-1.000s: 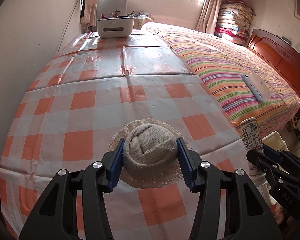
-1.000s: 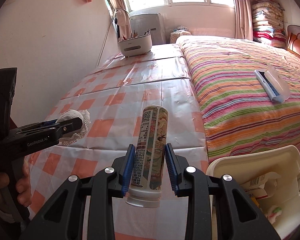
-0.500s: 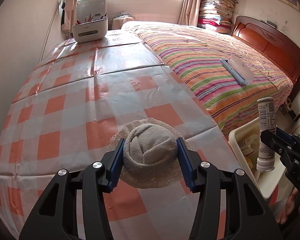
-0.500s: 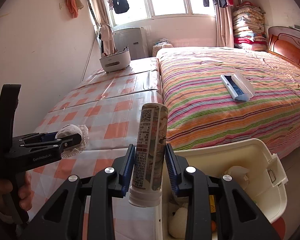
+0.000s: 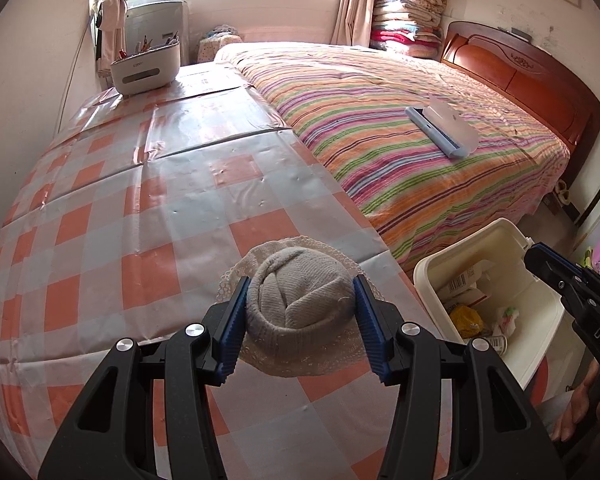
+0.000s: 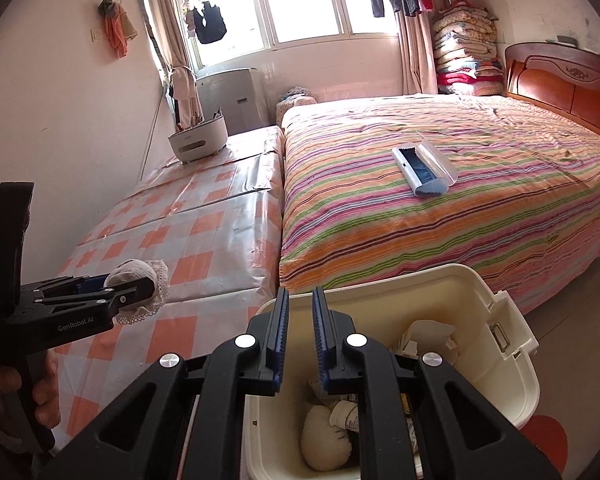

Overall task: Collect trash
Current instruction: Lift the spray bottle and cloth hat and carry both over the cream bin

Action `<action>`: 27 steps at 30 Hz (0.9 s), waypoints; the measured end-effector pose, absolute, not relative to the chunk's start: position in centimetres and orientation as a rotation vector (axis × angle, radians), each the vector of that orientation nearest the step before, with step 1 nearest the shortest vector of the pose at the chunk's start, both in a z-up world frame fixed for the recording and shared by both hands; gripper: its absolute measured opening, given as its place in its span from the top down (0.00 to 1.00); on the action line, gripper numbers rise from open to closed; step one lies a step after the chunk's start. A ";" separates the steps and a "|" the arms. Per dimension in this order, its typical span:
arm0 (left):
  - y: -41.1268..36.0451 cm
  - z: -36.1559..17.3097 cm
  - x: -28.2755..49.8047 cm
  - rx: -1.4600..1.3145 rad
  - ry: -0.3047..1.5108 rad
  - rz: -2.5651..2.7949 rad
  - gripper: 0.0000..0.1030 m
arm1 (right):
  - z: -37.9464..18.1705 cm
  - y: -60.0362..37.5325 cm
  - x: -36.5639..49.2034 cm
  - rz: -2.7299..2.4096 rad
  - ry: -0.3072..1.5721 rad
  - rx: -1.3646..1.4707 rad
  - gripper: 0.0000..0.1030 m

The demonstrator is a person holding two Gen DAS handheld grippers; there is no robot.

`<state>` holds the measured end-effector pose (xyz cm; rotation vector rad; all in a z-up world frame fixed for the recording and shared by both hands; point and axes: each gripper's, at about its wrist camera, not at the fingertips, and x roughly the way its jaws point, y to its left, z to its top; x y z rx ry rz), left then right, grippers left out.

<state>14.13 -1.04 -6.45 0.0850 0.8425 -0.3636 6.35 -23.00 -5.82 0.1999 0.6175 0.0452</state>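
Left wrist view: left gripper, jaws part-way apart and clamped on a rolled grey-white sock with lace trim, the blue pads pressing its two sides; sock held above the near edge of the desk, which wears an orange-and-white checked cover; cream trash bin at right on the floor, between desk and striped bed, with a yellow wrapper and printed packaging inside; right gripper seen only as a black tip at the far right edge, over the bin.

Right wrist view: right gripper, jaws drawn narrow with nothing between them, poised directly above the bin; this view alone looks down into the bin's near end: a white rounded bundle and a printed tube-shaped container lying at the bottom; left gripper appears at left, side-on, sock in its jaws over the desk, a hand on its grip.

Both views: white caddy at the desk's far end; blue-and-white case lying on the bed.
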 end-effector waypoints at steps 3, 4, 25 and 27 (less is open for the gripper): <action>-1.7 -6.6 14.1 0.090 0.846 -0.377 0.52 | -5.6 -23.6 6.2 0.038 0.603 0.220 0.88; -2.0 -6.6 14.0 0.091 0.848 -0.382 0.52 | -5.5 -23.7 6.2 0.036 0.602 0.224 0.88; -12.3 -7.1 10.7 0.172 0.857 -0.578 0.52 | -4.2 -30.0 3.8 -0.090 0.498 0.364 0.88; -13.3 -7.3 10.5 0.171 0.865 -0.598 0.52 | -4.1 -30.6 3.4 -0.101 0.486 0.380 0.88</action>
